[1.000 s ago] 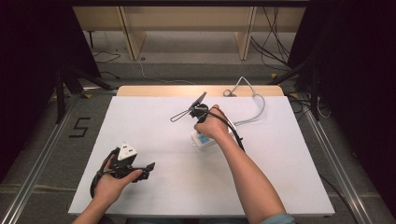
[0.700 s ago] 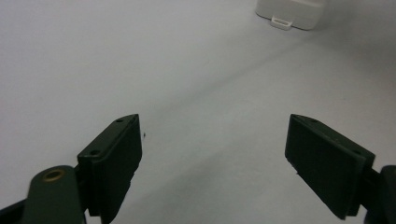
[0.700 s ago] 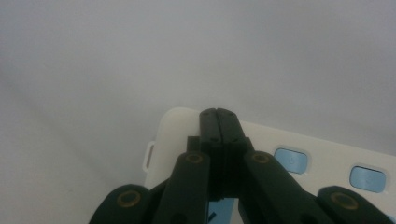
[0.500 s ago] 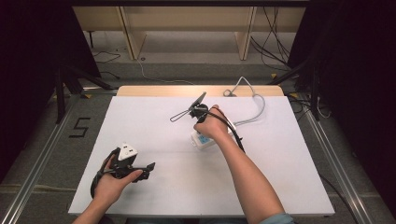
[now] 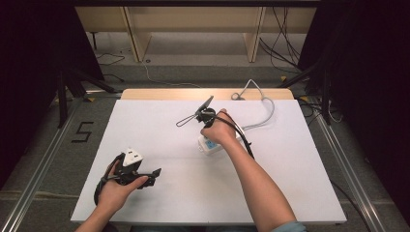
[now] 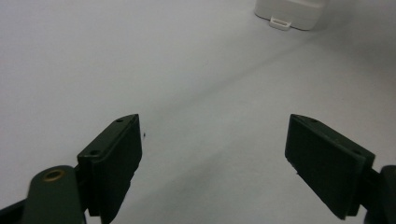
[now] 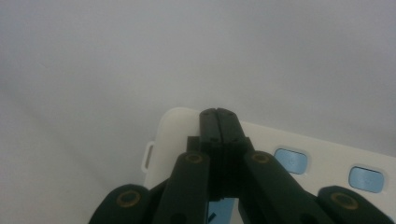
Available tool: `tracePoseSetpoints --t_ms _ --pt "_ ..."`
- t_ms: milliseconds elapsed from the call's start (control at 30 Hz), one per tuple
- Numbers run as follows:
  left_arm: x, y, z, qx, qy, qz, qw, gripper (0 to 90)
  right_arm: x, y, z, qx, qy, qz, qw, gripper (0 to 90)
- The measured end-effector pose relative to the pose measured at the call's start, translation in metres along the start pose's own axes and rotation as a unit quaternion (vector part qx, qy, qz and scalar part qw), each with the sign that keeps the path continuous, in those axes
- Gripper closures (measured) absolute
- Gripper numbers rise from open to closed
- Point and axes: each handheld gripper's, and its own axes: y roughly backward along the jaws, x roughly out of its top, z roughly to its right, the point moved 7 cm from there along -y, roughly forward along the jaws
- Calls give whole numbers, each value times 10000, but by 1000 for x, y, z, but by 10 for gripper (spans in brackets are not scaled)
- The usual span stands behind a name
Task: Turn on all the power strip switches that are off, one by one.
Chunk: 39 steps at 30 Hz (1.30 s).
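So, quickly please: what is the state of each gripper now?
Left gripper: open, holding nothing.
Right gripper: closed, empty, over the white power strip.

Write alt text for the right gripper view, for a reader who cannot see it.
The right tool's two black jaws are shut together, tips over the end of a white plastic power strip with blue rectangular buttons. The strip lies on a plain white table surface.
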Motion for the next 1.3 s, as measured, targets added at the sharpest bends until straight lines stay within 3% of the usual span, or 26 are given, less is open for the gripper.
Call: tracePoseSetpoints --t_ms 600,1300 --pt "0 0 0 10 11 -8 10000 186 -1 10 4 131 -151 425 9989 900" --pt "-1 0 -1 49 14 -12 10000 187 -34 41 26 252 -284 1002 9942 849"
